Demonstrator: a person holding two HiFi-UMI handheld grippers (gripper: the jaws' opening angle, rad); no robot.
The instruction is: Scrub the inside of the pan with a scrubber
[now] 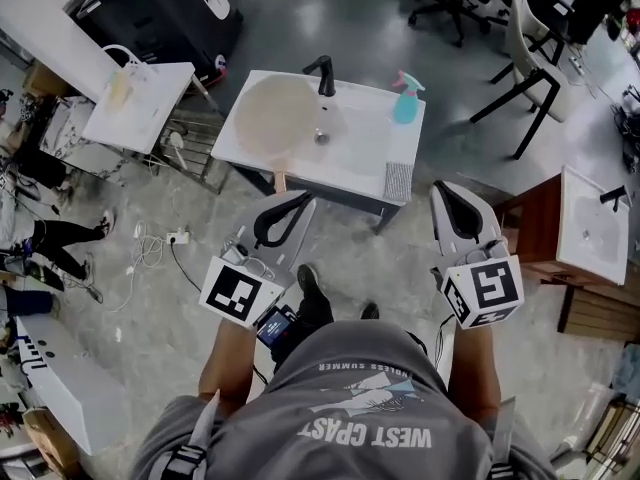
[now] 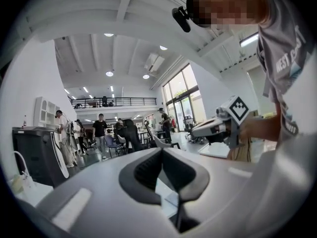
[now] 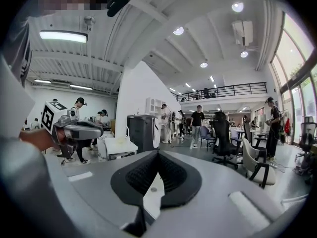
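In the head view a round beige pan (image 1: 278, 118) lies in the basin of a white sink counter (image 1: 355, 163), its wooden handle sticking out over the front edge. A grey ribbed pad (image 1: 398, 181), seemingly the scrubber, rests on the counter's front right corner. My left gripper (image 1: 285, 213) is held short of the counter, just in front of the pan handle, shut and empty. My right gripper (image 1: 458, 208) hovers in front of the counter's right corner, also shut with nothing in it. The left gripper view shows its pads (image 2: 148, 170) meeting; the right gripper view shows the same (image 3: 171, 175).
A black faucet (image 1: 322, 75) and a blue spray bottle (image 1: 405, 98) stand on the counter. A white side table (image 1: 140, 103) is at the left, a second sink unit (image 1: 595, 228) at the right, and office chairs (image 1: 530, 58) behind. Cables and a power strip (image 1: 175, 236) lie on the floor.
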